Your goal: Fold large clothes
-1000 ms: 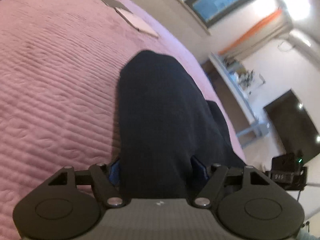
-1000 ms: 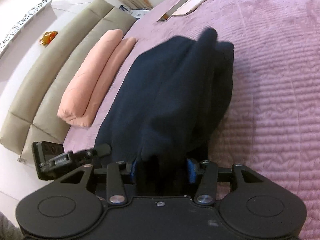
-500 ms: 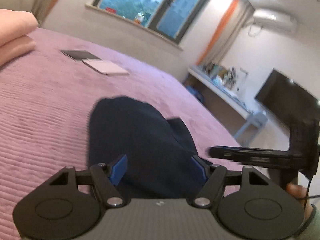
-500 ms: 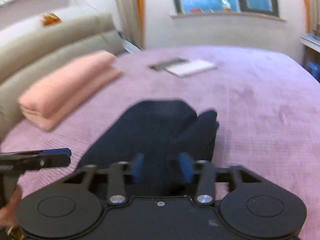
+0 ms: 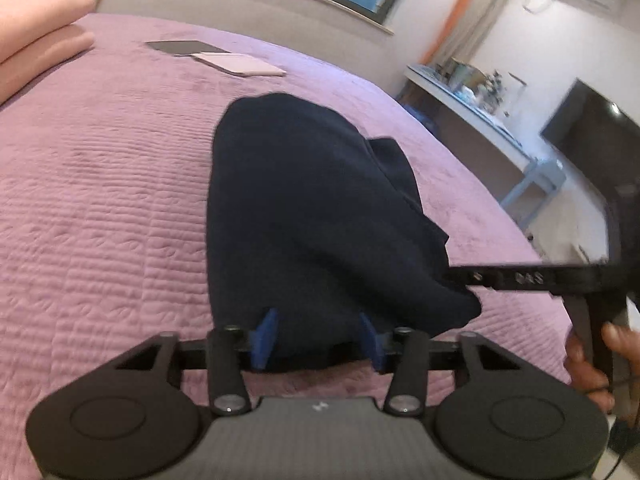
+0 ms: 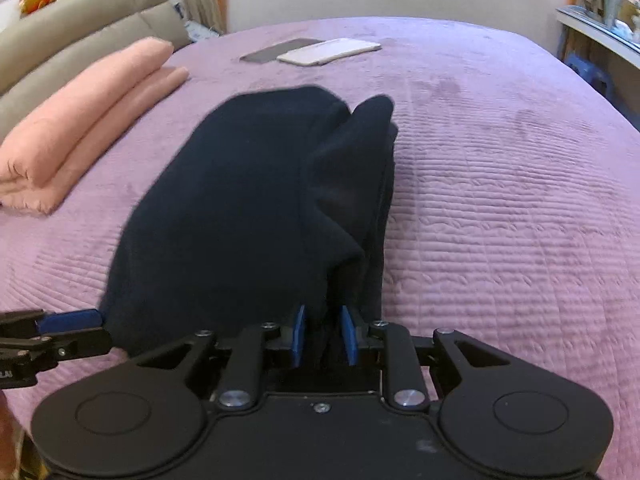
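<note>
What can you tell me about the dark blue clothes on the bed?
The dark blue garment looks like soft, thick knit cloth, nearly black. It is folded into a long bundle of several layers and lies on the purple bedspread, with a loose flap standing up along its right side. Both grippers have just been closing on its near end: the right gripper pinches a fold between its blue pads, and the left gripper has the cloth between its wider jaws.

A home bedroom: purple-quilted bed, padded headboard, television.
</note>
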Demonstrator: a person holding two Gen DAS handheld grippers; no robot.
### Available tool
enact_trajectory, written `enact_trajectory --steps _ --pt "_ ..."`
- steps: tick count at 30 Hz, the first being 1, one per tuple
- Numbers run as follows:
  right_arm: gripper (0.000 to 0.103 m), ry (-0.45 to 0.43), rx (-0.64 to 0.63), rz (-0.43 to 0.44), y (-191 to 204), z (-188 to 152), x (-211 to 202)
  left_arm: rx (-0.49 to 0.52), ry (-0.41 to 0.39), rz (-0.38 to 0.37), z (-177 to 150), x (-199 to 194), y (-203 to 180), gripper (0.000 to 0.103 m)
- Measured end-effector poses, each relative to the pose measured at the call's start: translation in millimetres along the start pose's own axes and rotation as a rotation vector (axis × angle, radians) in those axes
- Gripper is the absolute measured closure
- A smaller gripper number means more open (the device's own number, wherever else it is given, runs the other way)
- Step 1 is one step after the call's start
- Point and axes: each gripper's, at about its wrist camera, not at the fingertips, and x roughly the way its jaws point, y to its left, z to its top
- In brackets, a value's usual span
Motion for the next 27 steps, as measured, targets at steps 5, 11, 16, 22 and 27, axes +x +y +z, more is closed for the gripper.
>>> enact_trajectory --steps 5,11,16,22,27 --pt "0.060 -0.061 0.001 -0.046 25.5 -8.9 -69.3 0.039 -0.048 0.128 14.0 -48.3 -41.0 0.027" --pt "0.026 -0.157 -0.051 -0.138 66.9 -15.5 -146.1 0.087 -0.103 0.321 18.9 -117.7 -104.3 0.005" --pt "0.025 -0.174 -0.066 -0.147 85.4 -25.4 -183.1 0.101 -0.127 0.339 19.2 -166.3 -140.4 0.000" --pt "0.025 -0.185 -0.087 -0.165 96.6 -40.4 -207.2 0.137 -0.135 0.360 10.3 -191.0 -166.1 0.000" --pt "0.025 -0.205 -0.075 -0.188 94.8 -51.0 -222.2 0.175 -0.149 0.377 -1.1 -208.1 -184.4 0.000"
